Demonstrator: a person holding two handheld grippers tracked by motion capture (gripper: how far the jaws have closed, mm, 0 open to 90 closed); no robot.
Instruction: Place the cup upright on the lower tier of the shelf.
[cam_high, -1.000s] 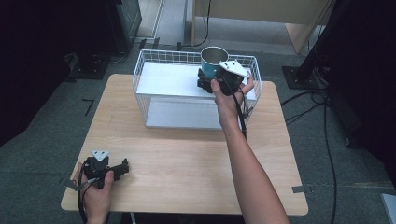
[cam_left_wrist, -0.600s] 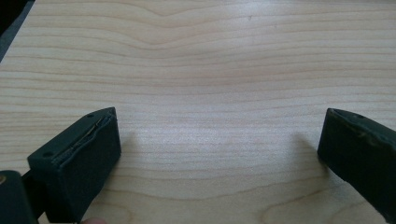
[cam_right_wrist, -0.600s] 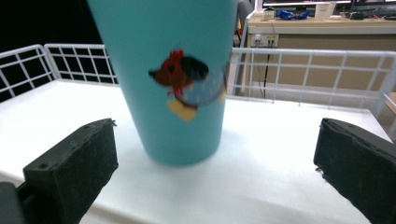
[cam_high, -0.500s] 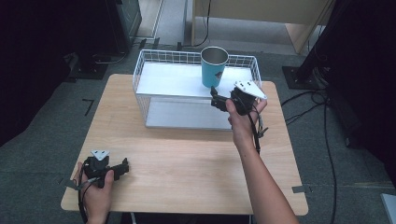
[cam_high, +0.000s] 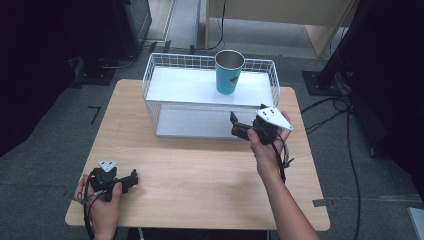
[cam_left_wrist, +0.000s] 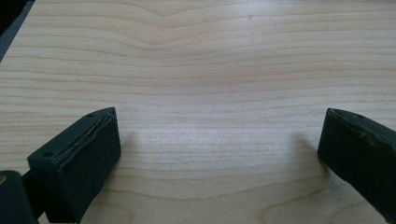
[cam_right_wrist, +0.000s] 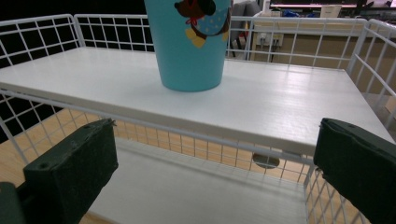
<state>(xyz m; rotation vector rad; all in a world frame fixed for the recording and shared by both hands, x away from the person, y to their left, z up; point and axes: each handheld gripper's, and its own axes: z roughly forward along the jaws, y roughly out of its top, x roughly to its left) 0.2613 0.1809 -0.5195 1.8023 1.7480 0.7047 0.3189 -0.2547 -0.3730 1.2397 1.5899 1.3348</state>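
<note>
right tool (cam_high: 235, 125) wide open, empty, left tool (cam_high: 134, 178) likewise

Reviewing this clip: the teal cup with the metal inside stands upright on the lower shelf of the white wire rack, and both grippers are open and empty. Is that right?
Not quite. The teal cup with the metal inside stands upright on the upper shelf of the white wire rack, as the right gripper view shows. The rest holds: the left gripper and right gripper are open and empty.

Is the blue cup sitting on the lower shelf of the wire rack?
No, the blue cup stands upright on the top shelf of the wire rack.
</note>
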